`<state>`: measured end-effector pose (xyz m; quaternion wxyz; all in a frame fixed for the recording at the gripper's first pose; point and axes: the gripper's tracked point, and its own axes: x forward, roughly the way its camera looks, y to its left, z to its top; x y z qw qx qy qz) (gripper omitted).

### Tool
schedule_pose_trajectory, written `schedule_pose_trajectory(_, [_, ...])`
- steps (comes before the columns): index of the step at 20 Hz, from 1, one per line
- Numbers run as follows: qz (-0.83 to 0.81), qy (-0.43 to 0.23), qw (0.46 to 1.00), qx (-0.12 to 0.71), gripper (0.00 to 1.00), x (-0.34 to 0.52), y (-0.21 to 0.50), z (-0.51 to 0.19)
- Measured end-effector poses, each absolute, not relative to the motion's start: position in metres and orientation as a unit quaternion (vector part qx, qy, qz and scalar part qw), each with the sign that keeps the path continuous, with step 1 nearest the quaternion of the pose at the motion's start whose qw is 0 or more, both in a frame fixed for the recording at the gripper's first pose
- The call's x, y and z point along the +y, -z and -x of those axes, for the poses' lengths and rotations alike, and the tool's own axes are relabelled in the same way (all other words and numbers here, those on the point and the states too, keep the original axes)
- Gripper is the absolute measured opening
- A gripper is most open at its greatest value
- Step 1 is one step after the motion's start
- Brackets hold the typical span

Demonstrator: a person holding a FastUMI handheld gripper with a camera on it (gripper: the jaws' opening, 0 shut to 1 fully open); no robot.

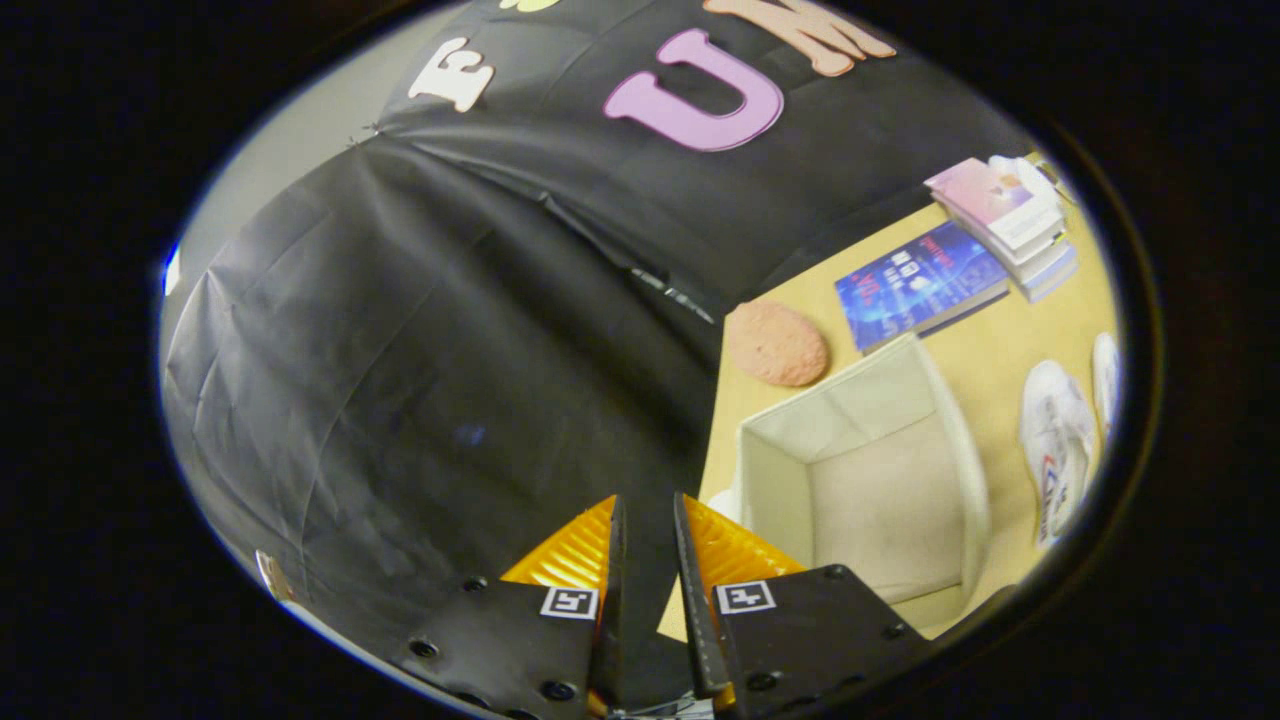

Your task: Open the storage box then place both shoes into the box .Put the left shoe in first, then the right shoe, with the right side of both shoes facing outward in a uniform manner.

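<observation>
The claw (648,510) sits nearest, its two fingers (715,555) close together with only a narrow gap between them and nothing held. The fingers point past the tabletop (975,360) edge toward the black booth wall. Just ahead and to the right of the fingers stands the storage box (865,470), lid off, interior bare and visible from above. Beside the box on its far right side lie the two white shoes (1055,450), near each other on the tabletop. Beyond the box rests a round pink pad (776,343). Farther on lies a blue book (920,283), with a stack of books (1010,220) behind it.
</observation>
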<state>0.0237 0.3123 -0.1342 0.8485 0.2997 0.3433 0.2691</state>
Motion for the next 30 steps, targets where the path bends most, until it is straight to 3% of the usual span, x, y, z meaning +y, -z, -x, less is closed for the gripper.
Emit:
schedule_pose_trajectory(9, [-0.276, -0.168, 0.88, 0.347, 0.29, 0.155, 0.171, -0.072])
schedule_pose_trajectory(17, [-0.19, -0.098, 0.888, 0.408, 0.29, 0.055, 0.256, -0.061])
schedule_pose_trajectory(30, [-0.046, -0.069, 0.889, 0.45, 0.38, 0.006, 0.333, -0.032])
